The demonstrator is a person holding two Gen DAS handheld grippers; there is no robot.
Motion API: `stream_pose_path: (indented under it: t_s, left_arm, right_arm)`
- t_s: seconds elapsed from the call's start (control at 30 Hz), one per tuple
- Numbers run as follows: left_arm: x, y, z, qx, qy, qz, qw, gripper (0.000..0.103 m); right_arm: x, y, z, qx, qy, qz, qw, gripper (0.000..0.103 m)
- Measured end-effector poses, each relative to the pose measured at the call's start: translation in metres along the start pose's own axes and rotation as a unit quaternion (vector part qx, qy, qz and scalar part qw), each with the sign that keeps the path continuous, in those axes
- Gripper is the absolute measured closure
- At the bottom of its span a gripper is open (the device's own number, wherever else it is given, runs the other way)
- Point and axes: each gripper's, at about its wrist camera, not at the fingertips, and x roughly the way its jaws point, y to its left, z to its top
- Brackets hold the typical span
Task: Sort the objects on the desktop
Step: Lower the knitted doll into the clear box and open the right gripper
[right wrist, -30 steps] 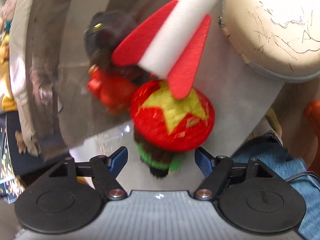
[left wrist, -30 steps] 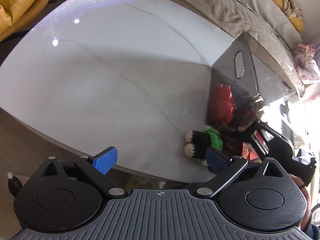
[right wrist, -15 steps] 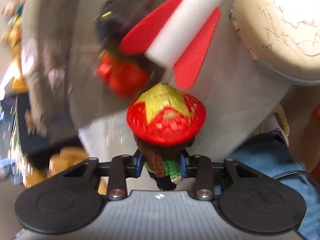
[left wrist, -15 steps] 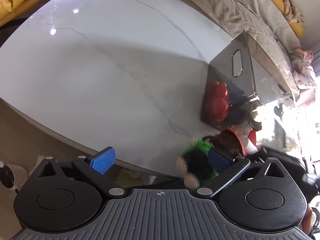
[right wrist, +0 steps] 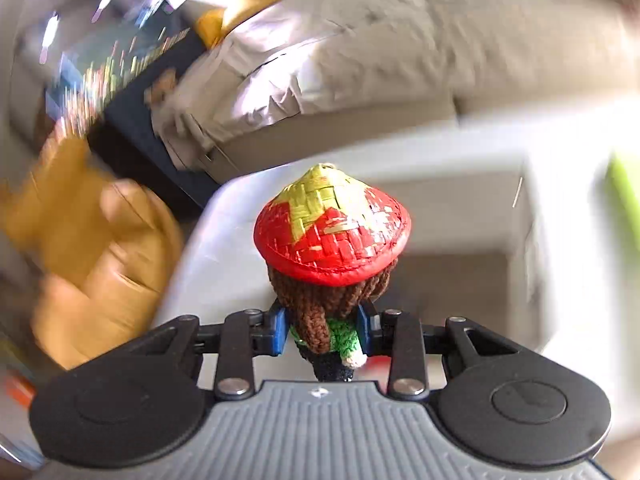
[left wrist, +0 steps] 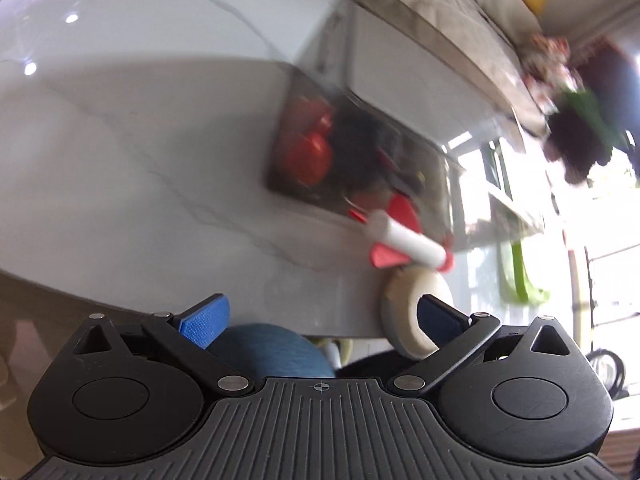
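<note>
My right gripper (right wrist: 322, 330) is shut on a crocheted doll (right wrist: 332, 240) with a red and yellow straw hat, brown hair and green body, held in the air. The same doll (left wrist: 580, 136) shows blurred at the upper right of the left wrist view. My left gripper (left wrist: 320, 320) stands open over the table's near edge with nothing between its fingers. On the white marble table (left wrist: 140, 140) a clear storage box (left wrist: 360, 152) holds red toys. A white foam rocket with red fins (left wrist: 404, 240) lies beside the box, next to a round cream case (left wrist: 412, 312).
A beige sofa (right wrist: 400, 48) and a yellow cushion (right wrist: 92, 248) lie beyond the table. A person's blue-clad knee (left wrist: 272, 348) shows under the table edge. Bright windows stand at the right.
My right gripper closed on the doll, lifted it high off the table and rolled. My left gripper swung right, bringing the rocket and cream case into view.
</note>
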Motion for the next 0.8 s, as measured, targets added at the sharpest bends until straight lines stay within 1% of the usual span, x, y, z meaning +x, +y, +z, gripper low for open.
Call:
stream_pose_path:
  t_s: [0.03,0.1,0.17,0.2,0.27,0.33,0.4,0.5,0.57,0.7,0.8]
  left_arm:
    - [0.008,-0.006,-0.002,0.007,0.005,-0.001,1.0,0.0]
    - [0.023,-0.018,-0.005,0.017,0.016,-0.003,0.9997,0.0]
    - [0.032,-0.028,-0.008,0.031,0.026,-0.004,0.9992,0.0]
    - [0.033,-0.032,-0.008,0.04,0.026,0.002,0.9988,0.0]
    - [0.034,-0.039,-0.008,0.06,0.024,0.023,0.9976,0.0]
    - [0.034,-0.043,-0.006,0.076,0.022,0.05,0.9956,0.0]
    - [0.034,-0.043,0.0,0.078,0.022,0.062,0.9948,0.0]
    - [0.036,-0.037,0.007,0.066,0.029,0.044,0.9964,0.0]
    - [0.037,-0.035,0.009,0.062,0.03,0.039,0.9969,0.0]
    - [0.04,-0.032,0.011,0.059,0.035,0.038,0.9969,0.0]
    - [0.045,-0.033,0.009,0.061,0.041,0.037,0.9966,0.0]
  right_arm:
    - [0.009,0.0,0.014,-0.024,0.024,-0.018,0.999,0.067]
    - [0.04,-0.003,0.031,-0.046,0.072,-0.045,0.995,0.067]
    - [0.086,-0.014,0.026,-0.052,0.129,-0.074,0.987,0.067]
    - [0.11,-0.012,0.026,-0.05,0.155,-0.084,0.983,0.067]
    - [0.141,-0.021,0.019,-0.042,0.211,-0.087,0.973,0.067]
    - [0.169,-0.029,0.012,-0.019,0.249,-0.085,0.964,0.067]
    - [0.189,-0.036,0.006,0.002,0.27,-0.088,0.959,0.067]
    - [0.217,-0.043,0.003,0.017,0.302,-0.095,0.948,0.067]
    - [0.233,-0.048,0.003,0.022,0.32,-0.104,0.942,0.067]
    - [0.241,-0.053,-0.001,0.034,0.323,-0.106,0.94,0.066]
    - [0.249,-0.056,0.0,0.031,0.322,-0.109,0.94,0.065]
